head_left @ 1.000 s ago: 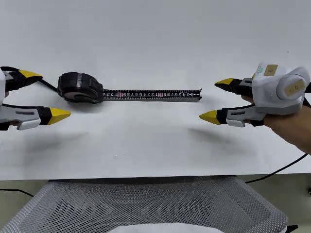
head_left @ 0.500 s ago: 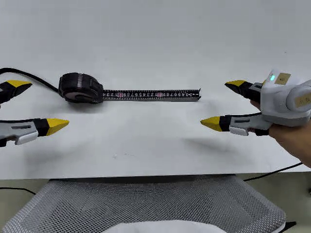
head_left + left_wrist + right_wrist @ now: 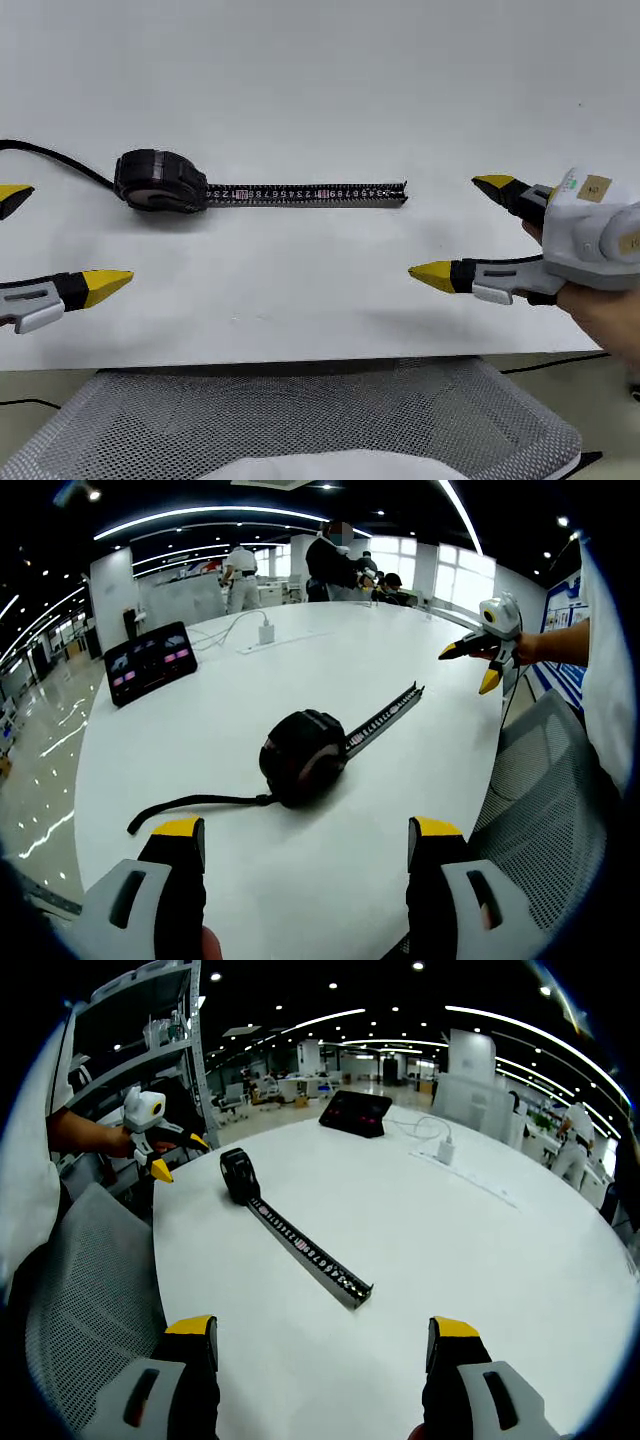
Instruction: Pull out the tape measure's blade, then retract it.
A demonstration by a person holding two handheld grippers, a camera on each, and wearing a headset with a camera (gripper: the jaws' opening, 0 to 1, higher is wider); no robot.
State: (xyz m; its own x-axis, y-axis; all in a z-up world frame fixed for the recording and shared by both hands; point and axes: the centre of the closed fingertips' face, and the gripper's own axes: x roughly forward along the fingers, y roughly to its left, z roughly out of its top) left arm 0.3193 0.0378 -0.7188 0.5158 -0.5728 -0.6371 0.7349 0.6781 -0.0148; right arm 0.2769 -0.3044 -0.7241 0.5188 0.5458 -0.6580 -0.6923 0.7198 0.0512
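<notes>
Showing the interval between extension and retraction. Nearest the viewer, the back of a grey mesh chair (image 3: 300,420) sits below the front edge of the white table (image 3: 320,300). Over the table's near part, the left gripper (image 3: 62,237) and right gripper (image 3: 457,227) hover with jaws spread wide, each empty and well apart from the work. Farther back lies the tape measure (image 3: 158,182) — black case towards the left, a black strap (image 3: 60,158) trailing off leftwards, and the blade (image 3: 305,194) drawn out flat along the table to the right, ending in its hook (image 3: 404,192). Extension appears done; retraction remains. For a clean return, the left gripper should probably pin the case while the right takes the hook end and feeds the blade back slowly — an unguided blade may whip or drag the case.
</notes>
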